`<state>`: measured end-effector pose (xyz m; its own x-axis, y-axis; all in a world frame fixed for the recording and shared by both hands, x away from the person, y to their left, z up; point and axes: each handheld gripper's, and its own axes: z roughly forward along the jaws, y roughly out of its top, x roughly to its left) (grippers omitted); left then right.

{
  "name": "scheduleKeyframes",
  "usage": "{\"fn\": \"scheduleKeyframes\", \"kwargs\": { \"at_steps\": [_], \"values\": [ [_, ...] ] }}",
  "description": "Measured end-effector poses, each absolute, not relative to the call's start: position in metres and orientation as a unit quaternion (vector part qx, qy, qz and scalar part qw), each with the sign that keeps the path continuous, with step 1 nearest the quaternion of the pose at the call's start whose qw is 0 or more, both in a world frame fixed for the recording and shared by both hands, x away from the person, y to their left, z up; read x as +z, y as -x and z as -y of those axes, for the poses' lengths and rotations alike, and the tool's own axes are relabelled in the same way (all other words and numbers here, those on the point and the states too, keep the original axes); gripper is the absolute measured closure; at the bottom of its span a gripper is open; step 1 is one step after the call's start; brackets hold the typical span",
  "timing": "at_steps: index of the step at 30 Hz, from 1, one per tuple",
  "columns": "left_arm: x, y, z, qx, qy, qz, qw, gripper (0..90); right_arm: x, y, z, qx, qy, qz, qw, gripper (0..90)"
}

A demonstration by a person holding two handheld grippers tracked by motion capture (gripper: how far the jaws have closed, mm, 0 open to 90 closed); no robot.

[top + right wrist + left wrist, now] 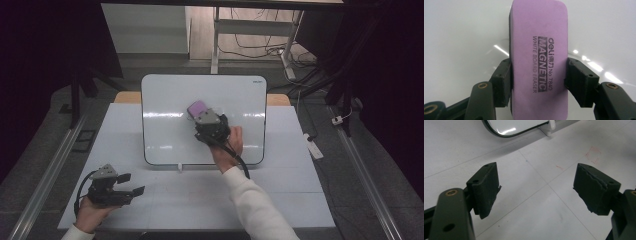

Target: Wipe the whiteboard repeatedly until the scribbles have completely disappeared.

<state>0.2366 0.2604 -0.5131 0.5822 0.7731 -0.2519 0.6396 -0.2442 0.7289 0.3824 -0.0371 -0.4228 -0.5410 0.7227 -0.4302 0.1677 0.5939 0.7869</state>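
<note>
Partly, eraser (539,60) underside hidden, whiteboard (170,130) contact unclear

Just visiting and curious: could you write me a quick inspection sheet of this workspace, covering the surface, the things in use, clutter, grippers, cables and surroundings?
Surface: white table, faint red marks in the left gripper view.
Job's things: whiteboard lying flat, looks wiped clean; purple eraser over it.
Clutter: nothing seen.
Grippers: right gripper clamps the eraser by its long sides; left gripper open, holding nothing, near the table's front left corner.
Cables: black cable trails from the right gripper; loose wires on the floor beyond.
Surroundings: metal frame leg, power strip on the floor.
</note>
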Motion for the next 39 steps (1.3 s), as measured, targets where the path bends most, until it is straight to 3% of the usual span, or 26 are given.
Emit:
{"fn": "scheduleKeyframes", "kwargs": {
  "at_steps": [4, 9, 17, 22, 27, 39],
  "values": [
    [-0.514, -0.237, -0.262, 0.079, -0.784, -0.452, 0.418, 21.5, -0.434, -0.372, 0.02, 0.352, -0.252, -0.815, 0.386, 40.9],
    [-0.514, -0.237, -0.262, 0.079, -0.784, -0.451, 0.419, 21.5, -0.429, -0.376, 0.031, 0.363, -0.267, -0.812, 0.372, 40.9],
    [-0.514, -0.237, -0.261, 0.079, -0.785, -0.45, 0.418, 21.4, -0.404, -0.399, 0.093, 0.364, -0.339, -0.767, 0.406, 40.9],
    [-0.514, -0.237, -0.261, 0.079, -0.785, -0.451, 0.418, 21.5, -0.39, -0.413, 0.117, 0.373, -0.376, -0.75, 0.397, 40.8],
    [-0.513, -0.237, -0.261, 0.079, -0.785, -0.45, 0.419, 21.5, -0.393, -0.412, 0.1, 0.367, -0.357, -0.755, 0.409, 40.8],
    [-0.513, -0.237, -0.261, 0.079, -0.785, -0.449, 0.419, 21.5, -0.417, -0.388, 0.03, 0.387, -0.29, -0.8, 0.355, 40.8]
  ]
}}
